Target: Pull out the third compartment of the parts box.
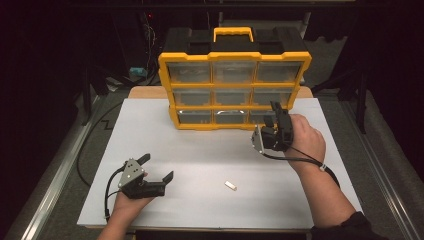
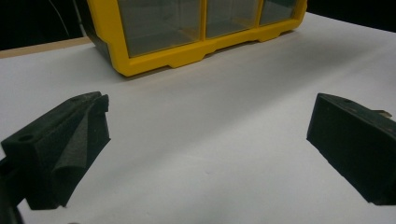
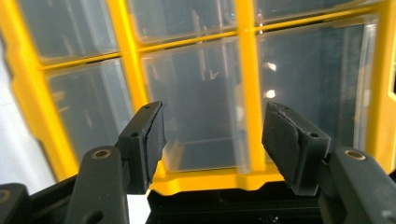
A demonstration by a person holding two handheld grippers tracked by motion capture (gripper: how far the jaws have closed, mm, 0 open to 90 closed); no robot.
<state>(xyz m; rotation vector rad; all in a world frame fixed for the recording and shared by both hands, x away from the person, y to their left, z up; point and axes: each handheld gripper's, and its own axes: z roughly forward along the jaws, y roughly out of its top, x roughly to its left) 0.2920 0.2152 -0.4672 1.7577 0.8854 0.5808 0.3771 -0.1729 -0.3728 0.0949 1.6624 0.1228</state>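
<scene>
Right gripper [image 1: 274, 116], jaws wide apart and empty, right of frame centre against bottom-right drawer [image 3: 322, 88] of yellow organizer [image 1: 234, 56], upper centre. Left gripper [image 1: 157, 167], spread, empty, lower left. Risk: jaws slipping off smooth drawer face, cabinet sliding on table [image 1: 200, 150].

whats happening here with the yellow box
A person at a table holds a gripper in each hand. The right gripper is up against the bottom right drawer of the yellow drawer box, jaws open with nothing between them. The left gripper rests open on the white table top, away from the box. A small white piece lies loose on the table between the hands. All the drawers look shut.
</scene>
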